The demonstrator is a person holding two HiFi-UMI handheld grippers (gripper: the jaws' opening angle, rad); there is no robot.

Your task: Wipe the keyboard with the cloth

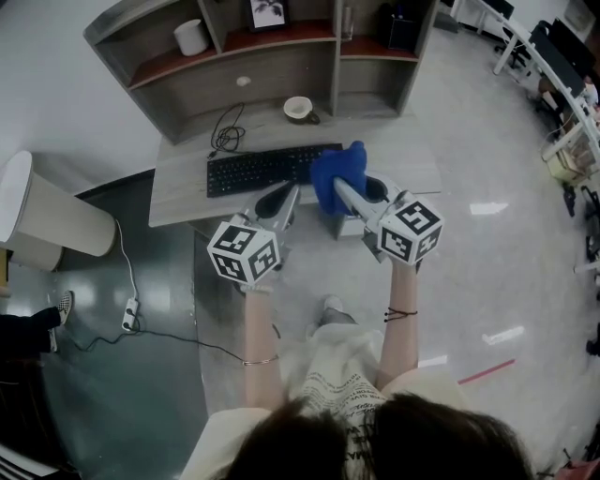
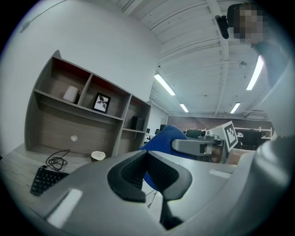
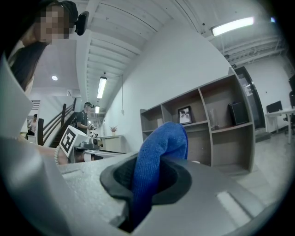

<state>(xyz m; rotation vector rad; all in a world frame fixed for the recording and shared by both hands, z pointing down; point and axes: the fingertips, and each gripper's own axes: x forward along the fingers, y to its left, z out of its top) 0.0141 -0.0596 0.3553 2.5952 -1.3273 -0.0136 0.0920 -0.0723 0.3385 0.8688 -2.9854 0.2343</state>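
The black keyboard lies on the grey desk, and its left end shows in the left gripper view. A blue cloth hangs over the keyboard's right end, pinched in my right gripper. In the right gripper view the cloth stands up between the jaws of that gripper. My left gripper hovers just in front of the keyboard, left of the cloth, shut with nothing in it. Its pads meet, with the cloth and the right gripper behind them.
A white cup and a coiled cable sit on the desk behind the keyboard. The shelf unit above holds a white mug and a picture frame. A white bin and a power strip are on the floor at the left.
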